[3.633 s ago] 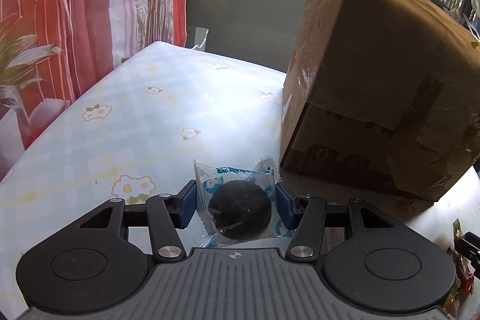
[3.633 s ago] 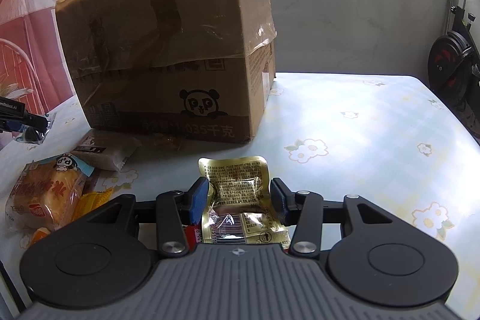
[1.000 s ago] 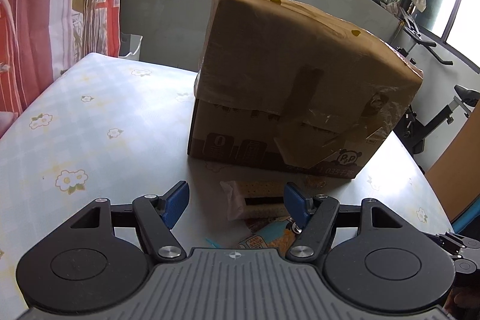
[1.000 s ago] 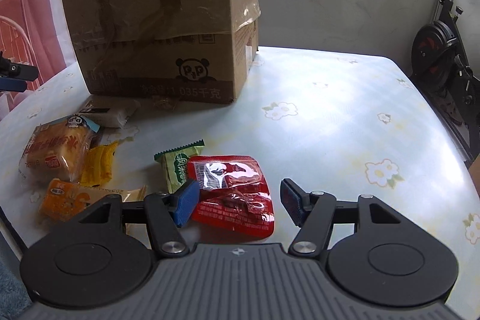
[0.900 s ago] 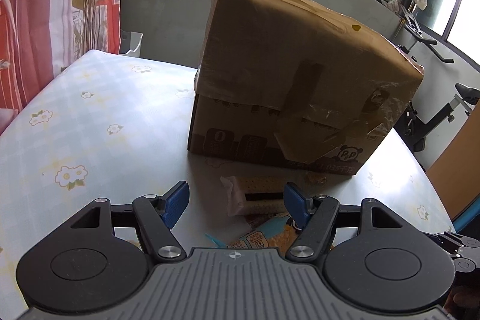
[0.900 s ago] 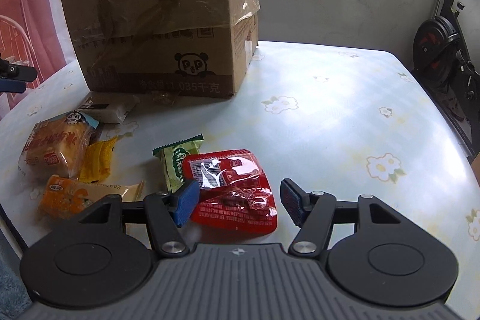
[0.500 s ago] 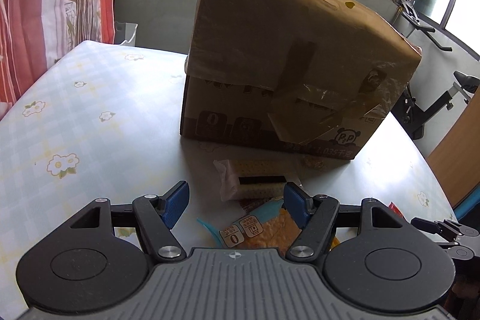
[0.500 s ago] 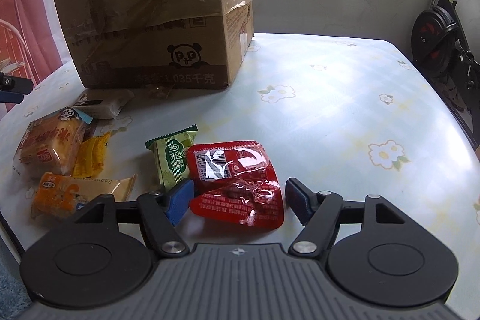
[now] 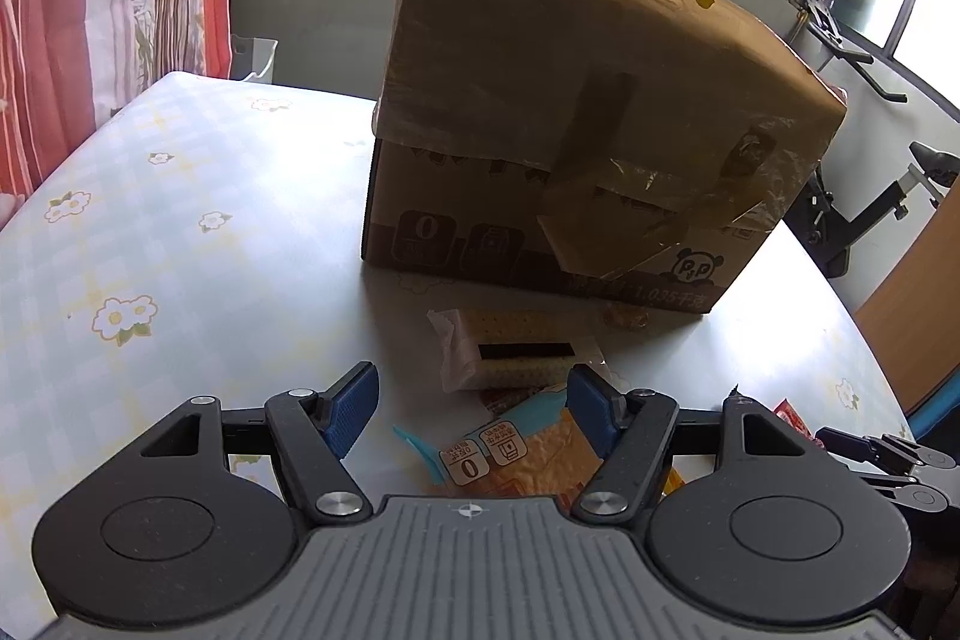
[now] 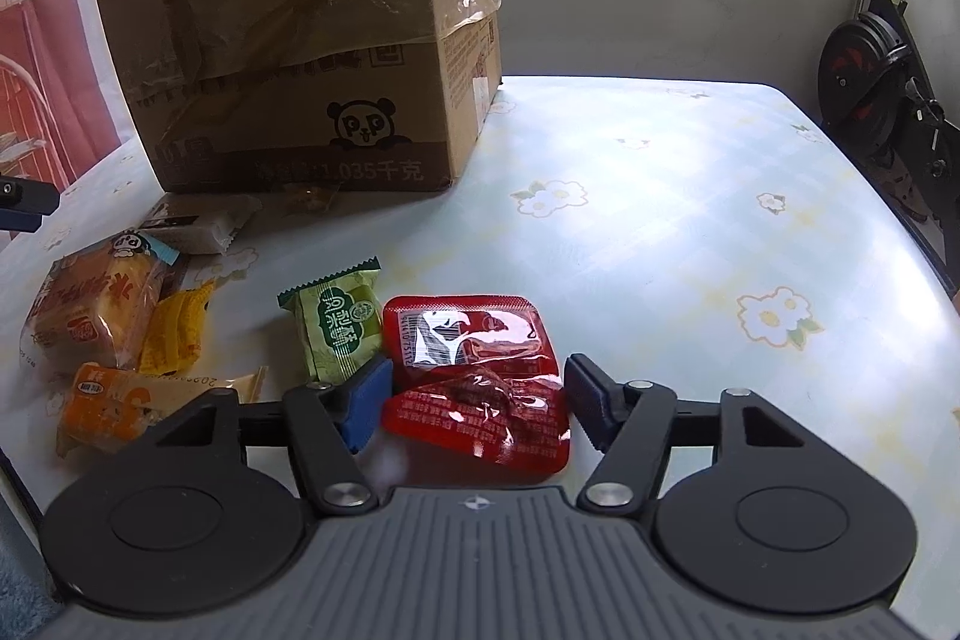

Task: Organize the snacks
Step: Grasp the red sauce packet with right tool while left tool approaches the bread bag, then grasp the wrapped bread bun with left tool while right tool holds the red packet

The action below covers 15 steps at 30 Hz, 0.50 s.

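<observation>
Brown taped cardboard box [image 10: 312,40], shut, contents hidden, stands beyond both grippers on the floral surface [image 10: 660,220]. Right gripper [image 10: 477,400], jaws just closing, straddles a red foil snack pouch [image 10: 474,376], pads not yet pressing. Only the left view shows the left gripper [image 9: 474,406] open, now over an orange bread packet [image 9: 516,460], cracker pack [image 9: 516,349] just ahead.

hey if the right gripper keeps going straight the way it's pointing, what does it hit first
Most likely the red snack packet, lying between the right gripper's closing jaws; depth is unclear, so possibly the table just past it.
</observation>
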Each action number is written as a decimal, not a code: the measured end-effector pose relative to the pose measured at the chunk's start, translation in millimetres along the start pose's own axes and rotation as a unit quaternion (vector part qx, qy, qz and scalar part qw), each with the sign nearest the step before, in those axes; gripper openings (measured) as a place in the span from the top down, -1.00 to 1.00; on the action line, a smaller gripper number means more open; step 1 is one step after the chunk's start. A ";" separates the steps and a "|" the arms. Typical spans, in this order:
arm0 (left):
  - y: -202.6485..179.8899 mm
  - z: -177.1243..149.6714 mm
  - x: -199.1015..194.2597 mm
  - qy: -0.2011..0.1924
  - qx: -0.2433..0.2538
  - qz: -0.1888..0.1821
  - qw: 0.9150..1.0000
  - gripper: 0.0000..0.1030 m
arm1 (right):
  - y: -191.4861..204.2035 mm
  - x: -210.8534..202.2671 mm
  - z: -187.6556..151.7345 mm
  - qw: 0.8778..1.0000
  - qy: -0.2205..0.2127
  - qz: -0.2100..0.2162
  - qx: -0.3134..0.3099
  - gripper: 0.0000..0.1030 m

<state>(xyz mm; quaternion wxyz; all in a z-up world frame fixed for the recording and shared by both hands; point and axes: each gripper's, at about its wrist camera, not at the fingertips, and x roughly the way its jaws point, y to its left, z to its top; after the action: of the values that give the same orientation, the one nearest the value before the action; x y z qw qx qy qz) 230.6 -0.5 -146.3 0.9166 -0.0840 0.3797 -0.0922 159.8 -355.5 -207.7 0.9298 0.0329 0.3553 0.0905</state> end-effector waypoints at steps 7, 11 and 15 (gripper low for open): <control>0.6 -0.6 0.6 0.004 -0.001 0.001 1.000 -0.39 | 7.9 -5.1 8.6 1.000 -0.024 0.014 0.002 -0.10; -1.4 -2.1 3.5 0.010 0.002 -0.001 1.000 -0.39 | 13.5 -7.3 19.7 0.998 -0.054 0.039 0.005 -0.10; -7.1 -6.3 6.5 0.020 0.013 -0.004 1.000 -0.39 | 29.2 7.3 23.8 0.997 -0.058 0.056 -0.018 -0.10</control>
<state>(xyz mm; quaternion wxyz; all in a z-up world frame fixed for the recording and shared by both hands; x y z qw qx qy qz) 230.0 -9.5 -153.5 0.9095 -0.0715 0.3963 -0.1030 176.8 -325.4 -191.0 0.9426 0.0410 0.2969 0.1470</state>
